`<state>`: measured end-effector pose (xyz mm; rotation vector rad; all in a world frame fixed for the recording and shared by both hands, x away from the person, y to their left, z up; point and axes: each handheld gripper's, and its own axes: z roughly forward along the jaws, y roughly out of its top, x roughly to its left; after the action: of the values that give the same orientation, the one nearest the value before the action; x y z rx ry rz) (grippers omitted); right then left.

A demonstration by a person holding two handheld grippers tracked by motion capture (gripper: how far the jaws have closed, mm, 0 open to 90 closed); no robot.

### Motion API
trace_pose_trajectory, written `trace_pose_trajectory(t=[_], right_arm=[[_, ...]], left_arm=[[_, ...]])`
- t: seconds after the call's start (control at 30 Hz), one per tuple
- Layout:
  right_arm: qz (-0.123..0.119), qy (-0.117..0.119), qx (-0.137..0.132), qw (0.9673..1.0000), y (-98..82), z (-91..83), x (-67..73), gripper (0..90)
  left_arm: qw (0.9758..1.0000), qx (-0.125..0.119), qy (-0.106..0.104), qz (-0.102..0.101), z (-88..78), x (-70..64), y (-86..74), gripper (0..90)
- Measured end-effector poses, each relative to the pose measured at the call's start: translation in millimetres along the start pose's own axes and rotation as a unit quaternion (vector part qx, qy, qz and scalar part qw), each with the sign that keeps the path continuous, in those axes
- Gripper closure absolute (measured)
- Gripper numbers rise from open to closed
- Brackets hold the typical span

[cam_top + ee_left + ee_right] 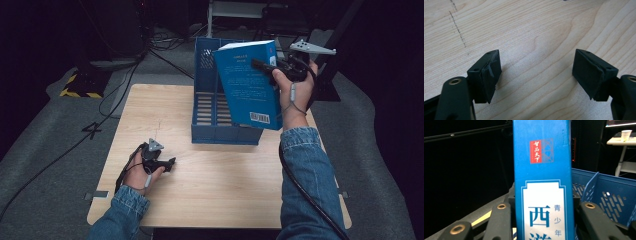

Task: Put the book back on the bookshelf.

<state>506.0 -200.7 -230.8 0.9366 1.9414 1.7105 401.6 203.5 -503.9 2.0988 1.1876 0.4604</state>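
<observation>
Tongs in the person's right hand (295, 89) grip a blue paperback book (250, 82), lifted clear of the tabletop (225, 185) at the far right. The right tongs (265, 66) are clamped on the book's spine edge, and in the right gripper view the spine (542, 170) stands upright between the two black jaws, pressed from both sides, with a red label near its top and a white title panel with Chinese characters below. In the high view the book's back cover faces the camera, barcode at its lower corner, and the book tilts slightly, its lower part hanging in front of the right side of a blue slotted plastic file rack (212, 105). That rack stands on the far middle of the tabletop; its perforated wall (604, 195) shows just behind the book in the right gripper view.

At the near left, the left hand (140, 172) rests on the tabletop with the left tongs (171, 163) pointing right, well apart from the rack. Their pads (489, 75) stand wide apart over bare wood grain (536, 37), with nothing between them.
</observation>
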Motion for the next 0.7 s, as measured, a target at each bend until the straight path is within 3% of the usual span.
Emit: trace_pose_trajectory(t=[0.13, 0.37, 0.57, 0.7], right_arm=[[0.007, -0.01, 0.002, 0.9999, -2.6, 10.0, -12.1, 61.7], [0.017, -0.01, -0.006, 0.9998, -6.2, 13.1, -36.5, 61.6], [0.031, -0.025, -0.007, 0.9992, -15.0, 14.2, -50.6, 61.6], [0.06, -0.026, -0.018, 0.9977, -23.4, 13.4, -64.8, 61.6]], left_arm=[[1.0, 0.002, -0.003, 0.0, -0.1, 0.5, 0.2, 23.6], [1.0, 0.0, -0.001, -0.001, 1.1, 0.8, 1.0, 23.2], [1.0, -0.001, 0.0, -0.003, 2.1, 0.4, 1.9, 23.2], [1.0, 0.0, 0.001, -0.001, 2.2, 0.6, 2.1, 23.2]])
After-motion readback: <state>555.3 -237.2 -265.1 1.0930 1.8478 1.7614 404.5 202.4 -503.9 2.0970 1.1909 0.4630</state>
